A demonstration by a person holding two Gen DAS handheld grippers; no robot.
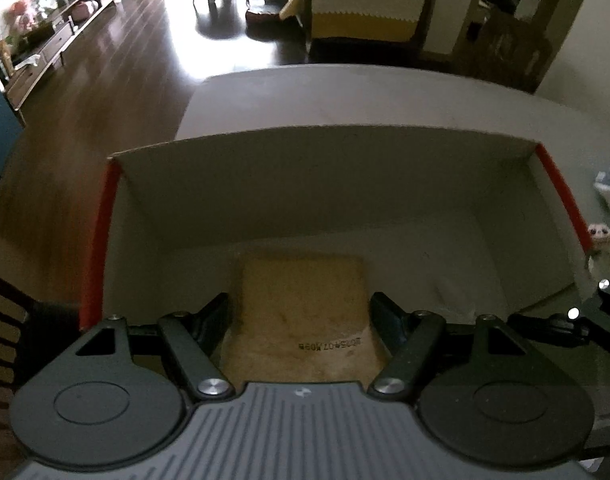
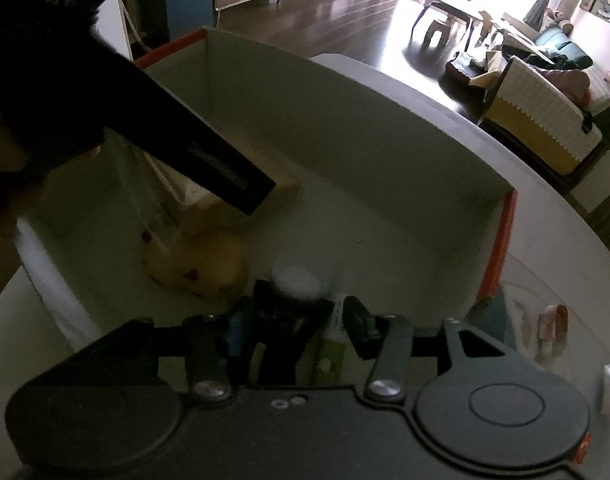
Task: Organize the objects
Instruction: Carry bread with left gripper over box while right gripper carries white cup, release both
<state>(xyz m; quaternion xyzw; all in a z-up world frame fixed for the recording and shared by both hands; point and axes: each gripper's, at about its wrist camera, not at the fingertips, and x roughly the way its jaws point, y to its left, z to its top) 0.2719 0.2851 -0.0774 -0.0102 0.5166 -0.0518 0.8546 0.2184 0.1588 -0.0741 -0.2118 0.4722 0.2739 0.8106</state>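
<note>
Left tongs [image 1: 301, 308] clamp a tan packet [image 1: 305, 312] inside the box [image 1: 325, 184]; right tongs [image 2: 301, 320] grip a white-capped bottle [image 2: 297, 282] at its edge, more items remaining on the surface [image 2: 545, 248].

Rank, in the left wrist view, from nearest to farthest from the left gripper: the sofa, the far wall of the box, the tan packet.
1. tan packet, between the jaws of the left gripper, low inside the box
2. far wall of the box, straight ahead
3. sofa, across the room, beyond the table
</note>
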